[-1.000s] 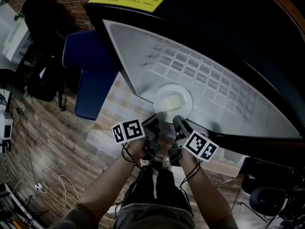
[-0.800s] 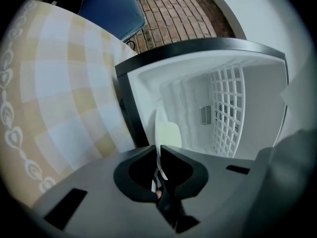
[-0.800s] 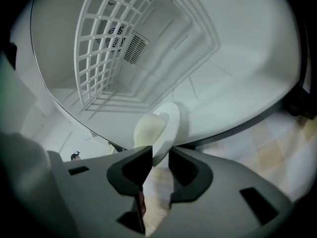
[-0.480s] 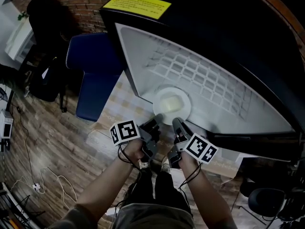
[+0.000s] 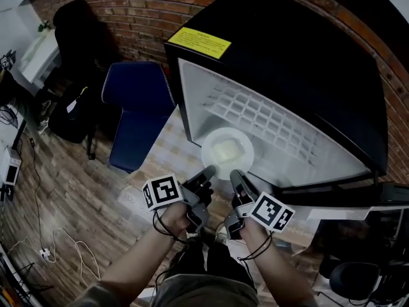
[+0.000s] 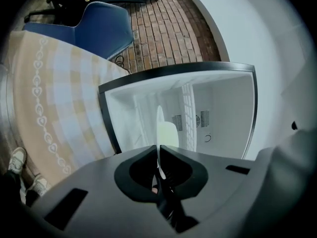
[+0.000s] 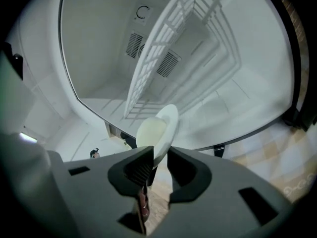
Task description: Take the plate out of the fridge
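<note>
Your left tongs (image 5: 206, 173) pinch the plate (image 5: 227, 151) by its near rim; your right tongs (image 5: 235, 175) are closing round that rim. The plate lies flat, face up, at the mouth of the fridge (image 5: 300, 75).

— What's the room like?
— Red brick wall (image 5: 128, 5) at the back, dark wood-plank floor (image 5: 70, 190), dim light.
— Furniture?
— A blue chair (image 5: 137, 110) by the wall, something black and bulky (image 5: 70, 110) just beside it, a pale checked mat (image 5: 167, 151) on the floor, and a white cable (image 5: 61, 248) trailing loose across the planks.
</note>
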A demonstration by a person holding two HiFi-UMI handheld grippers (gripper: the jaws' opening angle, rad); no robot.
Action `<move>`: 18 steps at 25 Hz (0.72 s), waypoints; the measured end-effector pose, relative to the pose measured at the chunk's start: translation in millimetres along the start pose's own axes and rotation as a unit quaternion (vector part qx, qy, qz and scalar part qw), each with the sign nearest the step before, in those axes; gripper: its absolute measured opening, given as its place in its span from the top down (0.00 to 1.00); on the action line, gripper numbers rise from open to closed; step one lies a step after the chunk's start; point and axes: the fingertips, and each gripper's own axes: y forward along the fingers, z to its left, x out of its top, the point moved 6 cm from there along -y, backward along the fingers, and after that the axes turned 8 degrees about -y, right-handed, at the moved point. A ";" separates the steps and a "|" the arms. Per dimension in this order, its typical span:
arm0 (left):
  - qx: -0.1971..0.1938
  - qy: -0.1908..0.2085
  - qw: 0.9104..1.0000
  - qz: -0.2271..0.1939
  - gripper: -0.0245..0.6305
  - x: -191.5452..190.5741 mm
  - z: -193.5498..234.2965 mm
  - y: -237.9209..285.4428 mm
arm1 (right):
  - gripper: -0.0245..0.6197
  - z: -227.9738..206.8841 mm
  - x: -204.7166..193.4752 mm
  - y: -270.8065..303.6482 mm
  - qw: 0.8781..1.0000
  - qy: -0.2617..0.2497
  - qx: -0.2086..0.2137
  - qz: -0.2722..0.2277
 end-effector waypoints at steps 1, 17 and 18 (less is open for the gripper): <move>-0.002 -0.006 1.000 -0.005 0.92 -1.0 -4.7 -3.8 | 0.82 5.5 2.5 -2.1 1.000 -0.001 0.005 0.002; -0.055 -0.016 0.994 -0.089 0.92 -24.6 -87.1 -107.1 | 0.86 117.3 6.5 -43.3 0.991 -0.008 0.127 0.028; -0.059 -0.017 0.994 -0.095 0.92 -25.5 -93.2 -113.5 | 0.86 125.2 6.8 -45.3 0.990 -0.005 0.134 0.031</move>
